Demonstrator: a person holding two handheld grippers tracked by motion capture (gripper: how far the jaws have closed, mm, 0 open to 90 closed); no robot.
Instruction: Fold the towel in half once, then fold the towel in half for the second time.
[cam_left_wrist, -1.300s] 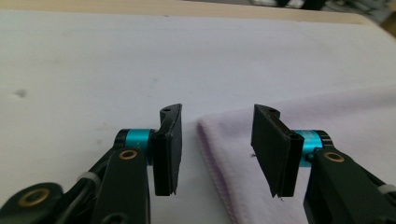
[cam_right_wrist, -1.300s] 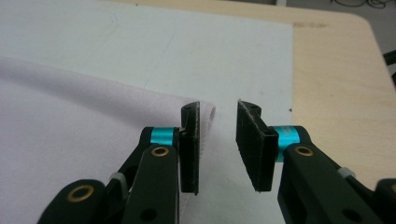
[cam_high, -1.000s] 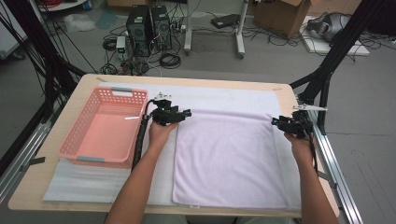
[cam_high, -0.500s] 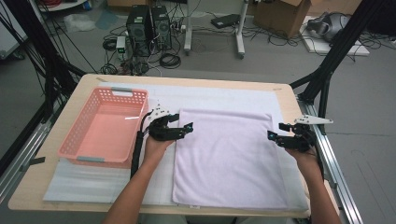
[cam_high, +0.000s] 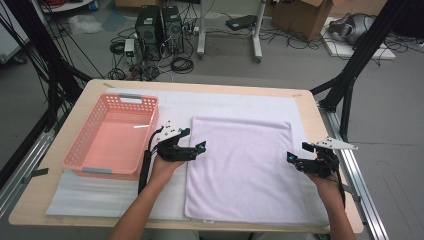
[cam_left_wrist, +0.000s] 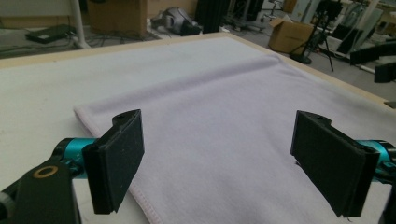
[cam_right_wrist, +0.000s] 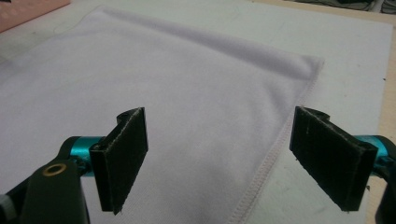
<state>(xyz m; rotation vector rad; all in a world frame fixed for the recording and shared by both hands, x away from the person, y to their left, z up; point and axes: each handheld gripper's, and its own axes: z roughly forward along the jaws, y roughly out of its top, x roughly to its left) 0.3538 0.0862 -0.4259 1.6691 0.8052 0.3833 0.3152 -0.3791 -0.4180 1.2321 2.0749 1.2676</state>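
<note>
A workshop floor strewn with cables, computer towers and cardboard boxes lies beyond the far edge of a pale wooden counter, which is covered by a thin white sheet. Near the counter's left edge sits a pink plastic basket with latticed walls; nothing shows inside it.

A lilac towel lies flat and roughly square across the middle and right of the counter, its near hem close to the near edge. Its cloth looks soft and fine-napped, with a stitched border.

The left claw is held low at the towel's left edge, the forearm coming up from the near edge, the black jaws pointing across the cloth. In the left gripper view they stand wide apart over the towel's edge, having just been opening, with nothing clamped between them. The right claw sits at the towel's right edge, pointing inward; in the right gripper view its flat, rubbery pads have likewise just been spreading, straddling the hem without pressing on it.
</note>
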